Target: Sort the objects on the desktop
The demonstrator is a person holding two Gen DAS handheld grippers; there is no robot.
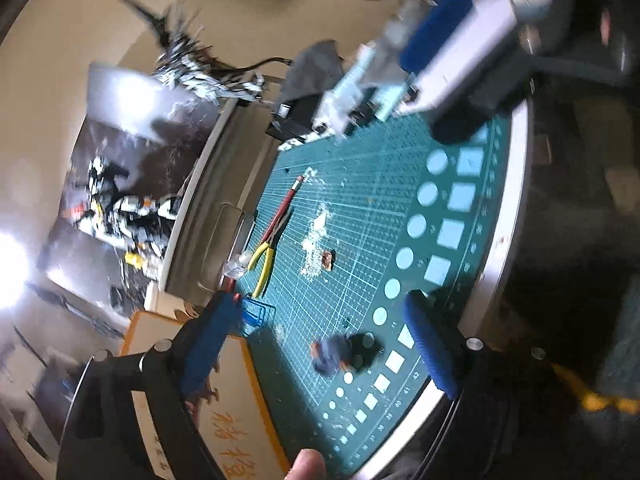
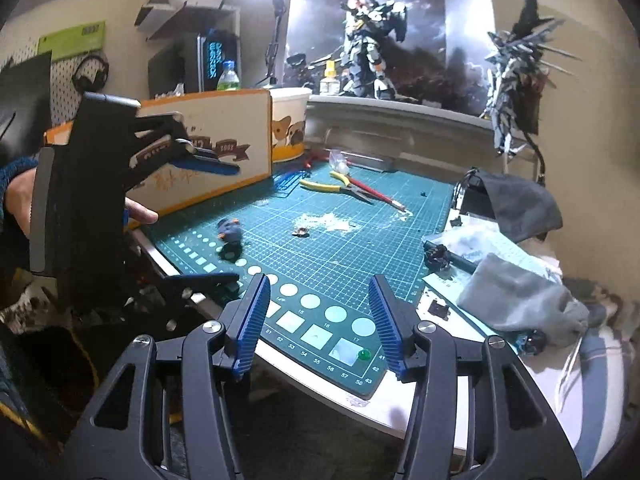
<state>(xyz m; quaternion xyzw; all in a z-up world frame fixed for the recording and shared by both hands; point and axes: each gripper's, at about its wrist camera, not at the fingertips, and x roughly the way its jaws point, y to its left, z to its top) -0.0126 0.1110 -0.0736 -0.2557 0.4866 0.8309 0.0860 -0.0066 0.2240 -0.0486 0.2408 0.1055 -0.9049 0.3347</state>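
Fingers [image 2: 256, 316] on both grippers spread, empty, above desk [image 2: 360, 404] front edge. Loose bits on cutting mat [image 2: 360, 248]: pliers [image 2: 324, 186], small blue part [image 2: 230, 232]. Approach one item squarely, grip mid-body.

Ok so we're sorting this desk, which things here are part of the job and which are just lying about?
Likely to sort, on the cutting mat:
yellow-handled pliers
red pencil
blue figure part
small brown piece
green bead

Probably just background:
robot poster
winged model
orange-edged box
white cup
grey pouch
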